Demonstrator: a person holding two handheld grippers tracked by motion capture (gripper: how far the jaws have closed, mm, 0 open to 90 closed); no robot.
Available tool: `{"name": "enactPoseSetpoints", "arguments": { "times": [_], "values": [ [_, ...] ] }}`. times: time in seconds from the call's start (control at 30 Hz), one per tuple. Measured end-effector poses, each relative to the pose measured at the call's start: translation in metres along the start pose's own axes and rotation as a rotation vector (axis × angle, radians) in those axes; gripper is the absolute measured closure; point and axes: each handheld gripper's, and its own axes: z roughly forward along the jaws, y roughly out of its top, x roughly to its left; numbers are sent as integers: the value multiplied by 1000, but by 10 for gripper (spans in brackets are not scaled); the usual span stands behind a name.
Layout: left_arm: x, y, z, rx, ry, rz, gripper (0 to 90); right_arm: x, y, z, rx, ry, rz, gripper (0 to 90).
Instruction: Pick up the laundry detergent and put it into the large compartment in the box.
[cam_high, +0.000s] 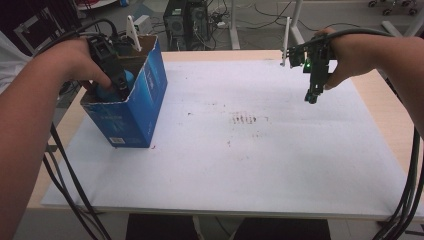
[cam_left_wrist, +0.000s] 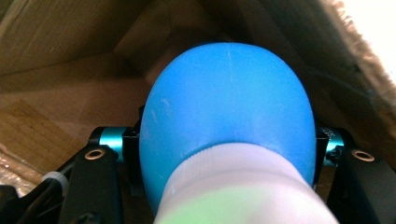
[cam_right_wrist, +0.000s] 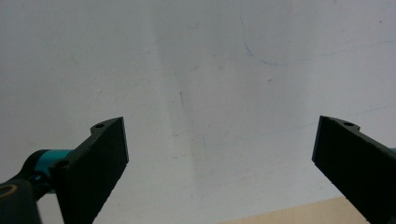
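Blue object (cam_left_wrist: 226, 112): closest to the lens in the left gripper view; rounded blue body with a white threaded neck pointing toward the camera, lower part blurred.
Left gripper (cam_left_wrist: 226, 154): jaws closed against both flanks of the blue object, clamping it; the black jaw arms and teal fittings show at either side of it.
Left gripper, high view (cam_high: 117, 82): lowered into the open top of the box, with the person's left hand (cam_high: 75, 60) wrapped around its body.
Blue object location (cam_high: 105, 91): inside the box, just below the rim at the near-left end, partly covered by the gripper.
Box (cam_high: 145, 95): blue printed carton with open top flaps, brown cardboard inside; stands on the left part of the white board.
Right gripper (cam_high: 312, 97): held above the far-right part of the board, pointing down, well apart from the box.
Right gripper jaws: spread wide, nothing between them; bare white surface beyond.
White board (cam_high: 240, 165): covers most of the table; faint dark marks near its centre.
Table (cam_high: 385, 112): light wood edge visible right of the board.
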Motion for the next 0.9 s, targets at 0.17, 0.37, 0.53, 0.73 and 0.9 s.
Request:
{"name": "enactPoseSetpoints", "arguments": {
  "times": [0.17,0.37,0.53,0.73,0.9],
  "values": [
    [0,0,-4,-17,1,-8,356,0,-3,-2,1,-3,6,26],
    [-1,-1,-8,-27,7,-25,323,1,-5,-4,2,-5,10,26],
    [-4,-1,-14,-16,19,-12,323,2,-4,-4,1,-6,6,26],
    [-8,-1,-26,-33,32,-10,310,3,-4,-6,-7,-10,6,26],
    [-11,-2,-39,-42,53,-8,283,4,-6,-6,-5,-11,8,26]
  ]
}}
